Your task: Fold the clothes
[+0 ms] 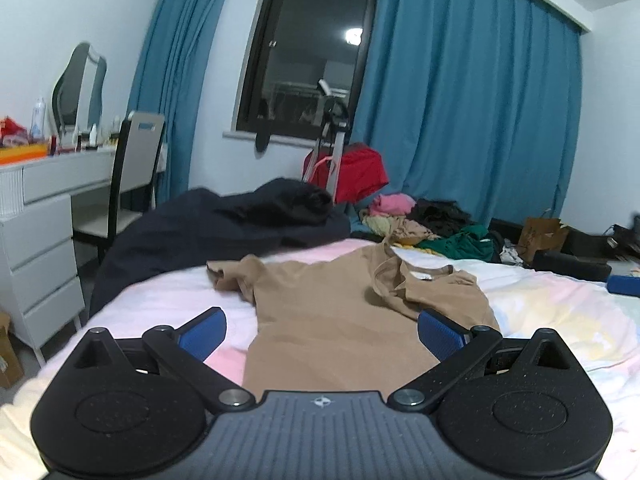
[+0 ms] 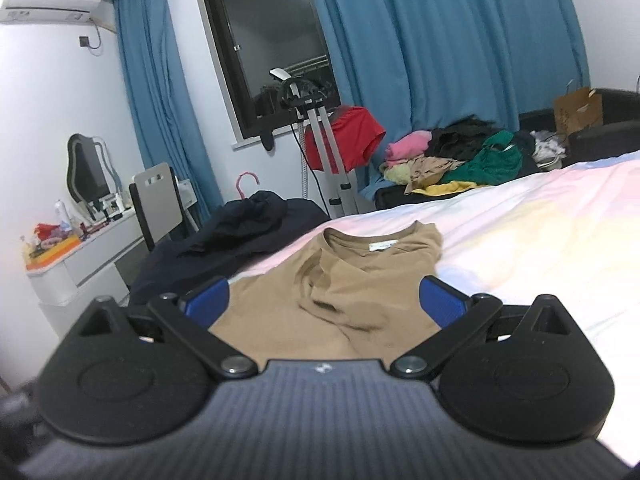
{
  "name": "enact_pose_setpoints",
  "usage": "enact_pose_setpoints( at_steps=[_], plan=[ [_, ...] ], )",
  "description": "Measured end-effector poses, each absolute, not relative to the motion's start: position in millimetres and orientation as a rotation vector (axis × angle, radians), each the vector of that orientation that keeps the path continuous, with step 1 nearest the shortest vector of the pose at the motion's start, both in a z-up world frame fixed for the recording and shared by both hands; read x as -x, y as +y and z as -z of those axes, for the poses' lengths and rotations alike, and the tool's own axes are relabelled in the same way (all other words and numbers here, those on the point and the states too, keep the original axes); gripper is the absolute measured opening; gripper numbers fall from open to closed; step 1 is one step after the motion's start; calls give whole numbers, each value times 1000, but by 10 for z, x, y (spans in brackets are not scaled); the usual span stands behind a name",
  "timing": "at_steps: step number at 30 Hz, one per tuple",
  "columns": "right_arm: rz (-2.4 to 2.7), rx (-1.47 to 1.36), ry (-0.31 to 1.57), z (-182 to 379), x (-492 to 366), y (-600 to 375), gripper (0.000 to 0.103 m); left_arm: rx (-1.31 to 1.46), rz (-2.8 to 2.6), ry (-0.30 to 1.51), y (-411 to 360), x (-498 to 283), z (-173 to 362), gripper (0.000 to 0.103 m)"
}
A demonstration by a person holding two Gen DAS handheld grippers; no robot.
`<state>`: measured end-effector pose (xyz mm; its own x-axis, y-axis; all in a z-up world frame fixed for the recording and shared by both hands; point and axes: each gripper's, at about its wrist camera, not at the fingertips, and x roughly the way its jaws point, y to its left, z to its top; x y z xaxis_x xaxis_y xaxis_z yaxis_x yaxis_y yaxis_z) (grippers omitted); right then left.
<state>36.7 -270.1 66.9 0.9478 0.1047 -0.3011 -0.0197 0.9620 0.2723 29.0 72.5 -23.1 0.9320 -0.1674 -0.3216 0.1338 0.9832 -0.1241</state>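
A tan T-shirt (image 1: 332, 320) lies spread on the pale pink and white bed sheet (image 1: 560, 320), collar and white label toward the far side, its right shoulder area rumpled and folded over. My left gripper (image 1: 322, 330) is open above the shirt's lower body, holding nothing. In the right wrist view the same tan T-shirt (image 2: 352, 280) lies just ahead, collar away from me. My right gripper (image 2: 324, 300) is open over the shirt's near part, empty. Both grippers have blue pads (image 1: 204, 334).
A dark navy garment (image 1: 224, 232) lies heaped at the bed's far left. A pile of mixed clothes (image 2: 460, 160) sits beyond the bed's far edge. A clothes stand with a red shirt (image 2: 348, 140), a chair (image 1: 136, 172) and a white dresser (image 1: 36, 240) stand at the left.
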Motion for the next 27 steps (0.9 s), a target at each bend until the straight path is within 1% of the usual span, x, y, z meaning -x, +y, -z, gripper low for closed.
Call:
enact_pose_setpoints(
  at_steps=[5,9,14,27],
  plan=[
    [-43,-250,285,-586,76,-2774,103,82,165,354,668,-158,177,103],
    [-47,-266,257,-467,260,-2844,103,46,166,346,620,-51,167,103],
    [-42,-250,251,-372,301,-2907,103,-3,132,348,556,-17,166,103],
    [14,-273,261,-232,262,-3062,103,38,139,420,602,-113,248,103]
  ],
)
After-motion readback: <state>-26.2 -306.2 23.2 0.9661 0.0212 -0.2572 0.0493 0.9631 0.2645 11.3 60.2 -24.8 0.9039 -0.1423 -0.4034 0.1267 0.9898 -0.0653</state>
